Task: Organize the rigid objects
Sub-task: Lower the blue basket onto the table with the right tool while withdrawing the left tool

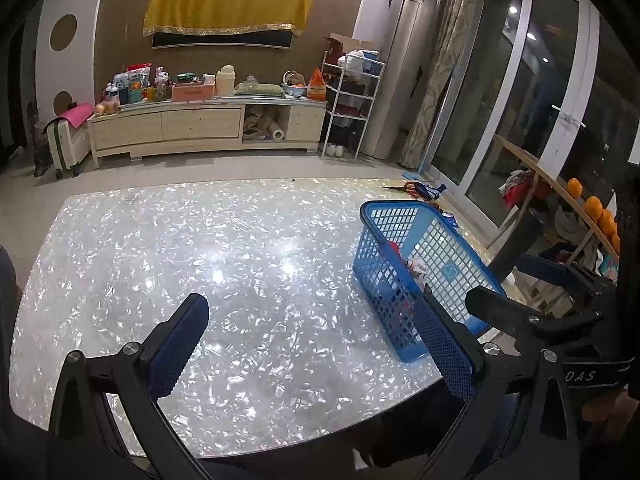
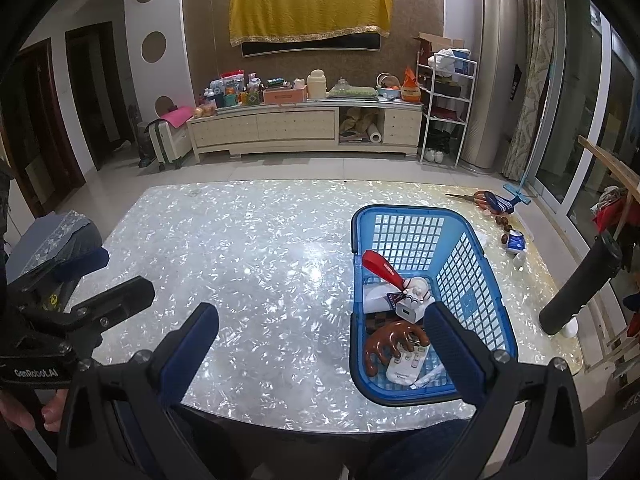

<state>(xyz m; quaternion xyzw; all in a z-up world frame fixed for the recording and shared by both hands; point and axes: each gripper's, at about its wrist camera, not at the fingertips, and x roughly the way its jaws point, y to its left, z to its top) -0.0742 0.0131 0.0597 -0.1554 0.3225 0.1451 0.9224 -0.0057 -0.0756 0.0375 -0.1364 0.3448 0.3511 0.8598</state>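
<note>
Left claw (image 1: 312,340) spread wide above the near edge of the desk (image 1: 224,248), gripping nothing. Right claw (image 2: 324,344) likewise spread and empty, its right finger (image 2: 456,356) over the near end of the blue basket (image 2: 472,280). Basket parked on the right half of the desk, long side running away from the cameras. Inside it: a red-handled tool (image 2: 380,270), a white charger block (image 2: 408,310), a brown wooden massager (image 2: 394,338), a white remote (image 2: 406,366). Beyond the basket, near the far right corner of the desk: scissors (image 2: 472,197), a few small dark round items (image 2: 503,222), a small blue-and-white thing (image 2: 516,240). Desk top glossy, pearly white flakes, bright with lamp glare. Behind: pale tiled floor, a long cream cabinet (image 2: 304,124) crowded with boxes and bottles, a wall screen under a yellow cloth (image 2: 310,8), a white wire shelf (image 2: 446,104), a tall standing air conditioner (image 2: 490,64), glass sliding doors at right.
</note>
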